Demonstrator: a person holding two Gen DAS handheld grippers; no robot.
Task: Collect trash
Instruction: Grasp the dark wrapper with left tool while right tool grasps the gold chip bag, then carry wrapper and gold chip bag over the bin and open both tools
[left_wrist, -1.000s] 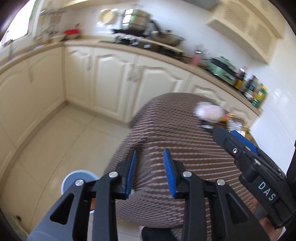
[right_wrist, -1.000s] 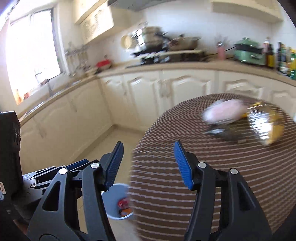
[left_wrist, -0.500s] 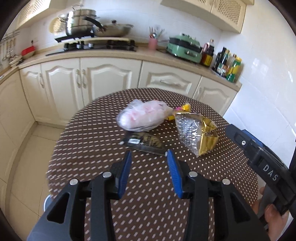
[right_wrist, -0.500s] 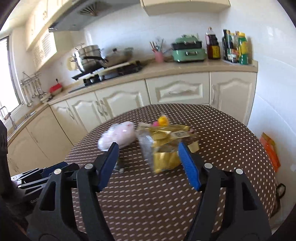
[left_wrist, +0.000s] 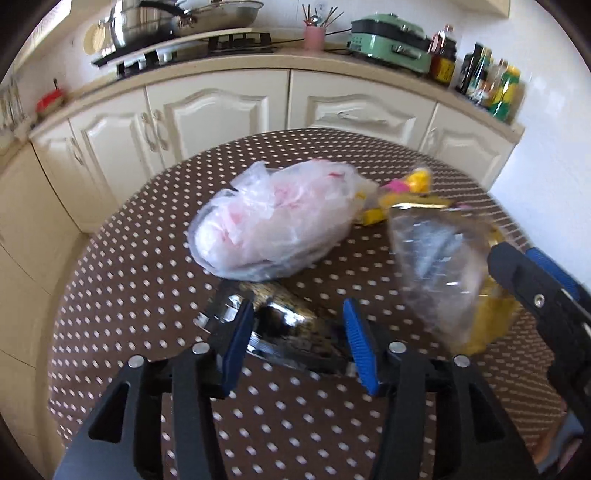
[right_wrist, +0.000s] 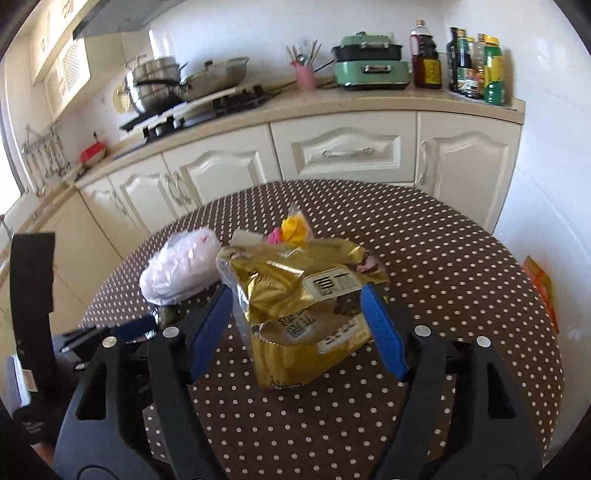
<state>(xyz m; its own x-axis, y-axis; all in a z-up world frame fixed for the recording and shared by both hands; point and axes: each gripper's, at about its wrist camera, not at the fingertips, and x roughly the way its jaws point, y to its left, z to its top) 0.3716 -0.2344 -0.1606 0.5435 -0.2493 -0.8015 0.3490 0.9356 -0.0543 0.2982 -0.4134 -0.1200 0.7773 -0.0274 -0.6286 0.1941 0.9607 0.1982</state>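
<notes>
- Nearest the left gripper (left_wrist: 299, 341), whose jaws are opening with nothing pressed, a dark shiny wrapper (left_wrist: 295, 332) lies flat on the table (left_wrist: 140, 280) between the fingers. It is likely light, thin and slick; pinch a raised crease, not the flat face.
- Between the right gripper's (right_wrist: 295, 321) opening jaws, untouched, sits the crumpled gold bag (right_wrist: 303, 306). I judge it light, crackly and springy; its bunched middle fold looks the best hold.
- At 12 o'clock from the wrapper rests a soft white plastic bag (left_wrist: 273, 225), easily gathered anywhere.
- Farther at 1 o'clock, a yellow-and-pink scrap (left_wrist: 410, 184) is half hidden.
- Motion blur softens the wrapper's edges; what either bag contains cannot be told.
</notes>
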